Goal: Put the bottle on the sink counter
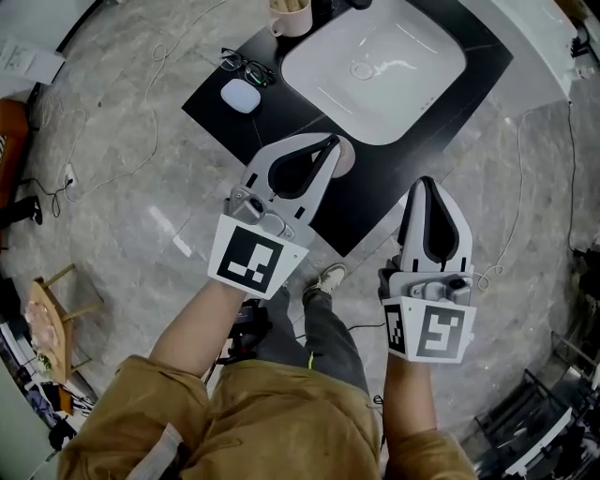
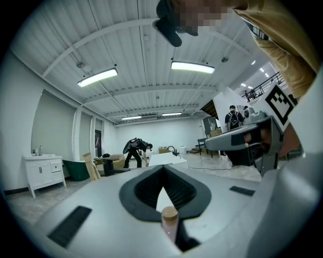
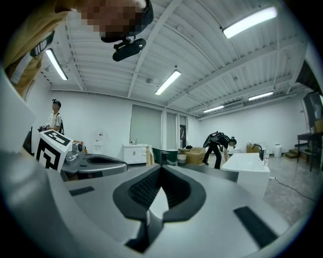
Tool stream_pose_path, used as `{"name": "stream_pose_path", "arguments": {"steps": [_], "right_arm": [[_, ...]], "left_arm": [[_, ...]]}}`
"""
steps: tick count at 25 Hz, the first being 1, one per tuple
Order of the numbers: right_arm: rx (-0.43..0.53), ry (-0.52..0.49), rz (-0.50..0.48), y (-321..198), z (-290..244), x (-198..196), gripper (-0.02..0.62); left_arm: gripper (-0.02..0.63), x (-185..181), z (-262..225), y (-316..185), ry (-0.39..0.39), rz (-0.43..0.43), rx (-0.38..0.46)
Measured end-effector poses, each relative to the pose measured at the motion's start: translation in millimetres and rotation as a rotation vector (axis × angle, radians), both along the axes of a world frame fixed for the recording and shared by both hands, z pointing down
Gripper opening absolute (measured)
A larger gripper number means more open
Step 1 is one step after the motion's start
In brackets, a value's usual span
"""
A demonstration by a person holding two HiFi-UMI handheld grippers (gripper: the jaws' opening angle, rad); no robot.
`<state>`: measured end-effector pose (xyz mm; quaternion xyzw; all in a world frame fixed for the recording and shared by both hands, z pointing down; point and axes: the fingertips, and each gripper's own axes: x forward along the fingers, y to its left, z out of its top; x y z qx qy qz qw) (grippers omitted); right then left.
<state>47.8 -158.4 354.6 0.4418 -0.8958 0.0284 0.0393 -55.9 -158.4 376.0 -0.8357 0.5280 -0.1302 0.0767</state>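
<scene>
A small pinkish bottle with a tan cap stands on the black sink counter near its front edge. My left gripper hovers just above it, jaws shut tip to tip with nothing between them. In the left gripper view the bottle shows through the gap below the shut jaws. The right gripper floats to the right, off the counter's front corner. Its jaws are also shut and empty.
A white basin is set into the counter. Glasses, a white case and a cup sit at the counter's left end. Cables trail over the marble floor. A wooden stool stands far left. My shoe is below the counter.
</scene>
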Motion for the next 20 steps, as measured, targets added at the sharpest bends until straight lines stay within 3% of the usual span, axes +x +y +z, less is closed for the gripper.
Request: {"name": "stream_pose_path", "arguments": {"steps": [11, 12, 16, 20], "right_arm": [[0.052, -0.003, -0.004, 3.5, -35.6, 8.4, 0.003], [0.056, -0.003, -0.005, 4.7, -39.1, 9.2, 0.003], [0.079, -0.008, -0.01, 9.8, -54.3, 11.9, 0.003], [0.099, -0.012, -0.013, 13.1, -66.9, 13.7, 0.003]], "left_arm": [[0.003, 3.8, -51.8, 10.8, -0.009, 0.0, 0.055], [0.002, 2.8, -57.8, 13.0, 0.009, -0.009, 0.061], [0.002, -6.1, -85.8, 21.5, 0.205, -0.095, 0.093], [0.003, -9.7, -101.8, 30.9, 0.201, -0.103, 0.105]]}}
